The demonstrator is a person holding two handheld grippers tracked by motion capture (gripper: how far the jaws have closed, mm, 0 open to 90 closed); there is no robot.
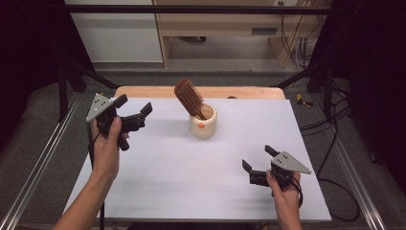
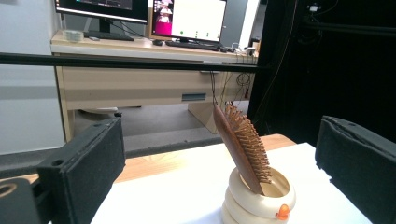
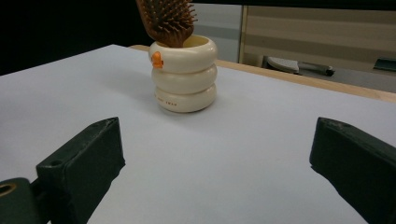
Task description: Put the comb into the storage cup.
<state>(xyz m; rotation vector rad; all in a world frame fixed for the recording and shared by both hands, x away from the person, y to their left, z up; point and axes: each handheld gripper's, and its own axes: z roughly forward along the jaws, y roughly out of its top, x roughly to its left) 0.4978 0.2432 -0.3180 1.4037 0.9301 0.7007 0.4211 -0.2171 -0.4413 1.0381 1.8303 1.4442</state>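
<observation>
At the lower right of the high view, the right gripper point(image 1: 256, 163) sat low over the white worktop point(image 1: 191, 177), held in the person's right hand point(image 1: 286, 191). Its jaws stood wide apart and gripped nothing; in the right gripper view they rose at the bottom corners with bare white sheet between them, well short of the holder.

At the left of the high view, a little above the middle, the left gripper point(image 1: 134, 108) was raised over the worktop's left edge in the left hand point(image 1: 106, 148). Its jaws were likewise spread wide and empty, touching nothing, and pointed toward the centre. In the left gripper view the holder and brush showed between the two black jaws, nearer the right one.

Just above the centre of the high view stood the cream ringed holder point(image 1: 203, 123), upright on the white sheet, with a small orange mark on its front. A brown wooden hairbrush point(image 1: 186, 97) rested handle-down inside it, its head leaning toward the upper left of the frame, bristles facing right.

Beyond the worktop's far wooden edge, at the top of the frame, stood a pale wooden desk point(image 1: 215, 24).
</observation>
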